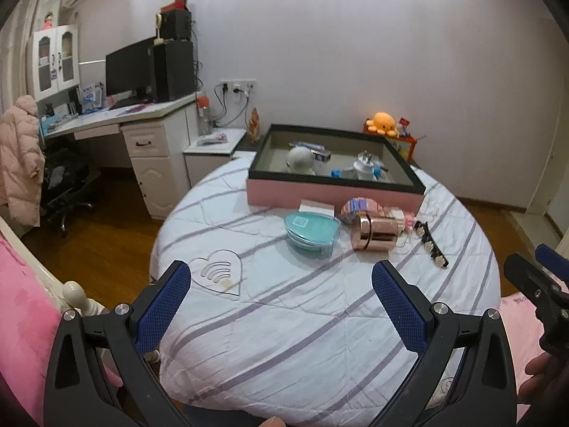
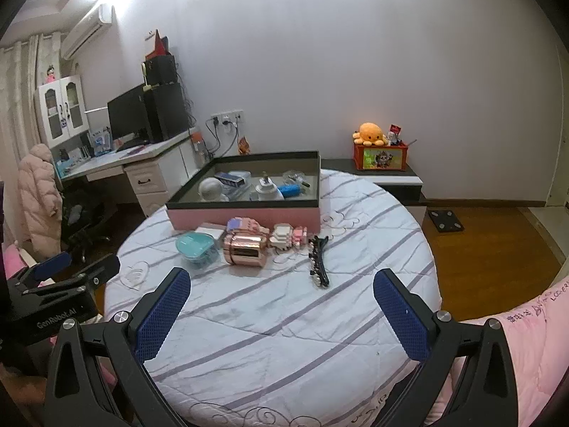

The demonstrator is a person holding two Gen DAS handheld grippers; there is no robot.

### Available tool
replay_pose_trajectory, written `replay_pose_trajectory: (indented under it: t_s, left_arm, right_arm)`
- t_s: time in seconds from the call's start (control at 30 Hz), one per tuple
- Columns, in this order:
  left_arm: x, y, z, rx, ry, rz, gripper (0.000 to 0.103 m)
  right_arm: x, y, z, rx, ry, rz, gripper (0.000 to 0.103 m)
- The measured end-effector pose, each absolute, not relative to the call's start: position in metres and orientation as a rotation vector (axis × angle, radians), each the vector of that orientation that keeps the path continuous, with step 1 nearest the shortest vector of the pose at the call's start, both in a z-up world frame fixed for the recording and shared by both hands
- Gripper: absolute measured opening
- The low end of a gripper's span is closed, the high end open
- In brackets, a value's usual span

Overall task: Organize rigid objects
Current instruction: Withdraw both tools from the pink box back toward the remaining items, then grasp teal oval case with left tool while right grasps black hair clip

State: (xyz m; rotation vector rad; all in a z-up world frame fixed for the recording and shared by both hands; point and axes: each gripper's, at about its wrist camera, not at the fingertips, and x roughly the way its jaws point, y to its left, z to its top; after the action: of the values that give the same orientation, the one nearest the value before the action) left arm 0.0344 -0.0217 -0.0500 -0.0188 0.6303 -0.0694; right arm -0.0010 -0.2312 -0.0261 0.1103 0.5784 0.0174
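A pink box with a black rim (image 1: 334,194) (image 2: 245,215) sits at the far side of the round table and holds several small items. In front of it lie a teal heart-shaped container (image 1: 311,235) (image 2: 197,247), a rose-gold cylinder (image 1: 375,236) (image 2: 247,251), pink and white blocks (image 1: 359,206) (image 2: 288,236), a white card (image 1: 316,208) and a black hair clip (image 1: 432,243) (image 2: 318,261). My left gripper (image 1: 281,288) hangs open over the near part of the table, holding nothing. My right gripper (image 2: 282,293) is open too, also short of the objects.
The table wears a white quilt with purple stripes (image 1: 302,320) (image 2: 284,320). A desk with a monitor (image 1: 131,67) and a chair with a pink coat (image 1: 19,156) stand left. An orange plush octopus (image 2: 370,133) tops a box on a low cabinet. Pink bedding (image 2: 533,338) lies at right.
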Motion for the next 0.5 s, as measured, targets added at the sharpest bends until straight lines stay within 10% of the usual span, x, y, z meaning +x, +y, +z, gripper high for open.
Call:
replay_pose_trajectory:
  t_s: [0.5]
  left_arm:
    - [0.119, -0.039, -0.103, 0.009, 0.784, -0.131, 0.103]
  right_arm:
    - [0.061, -0.252, -0.065, 0.064, 0.695, -0.027, 0.103]
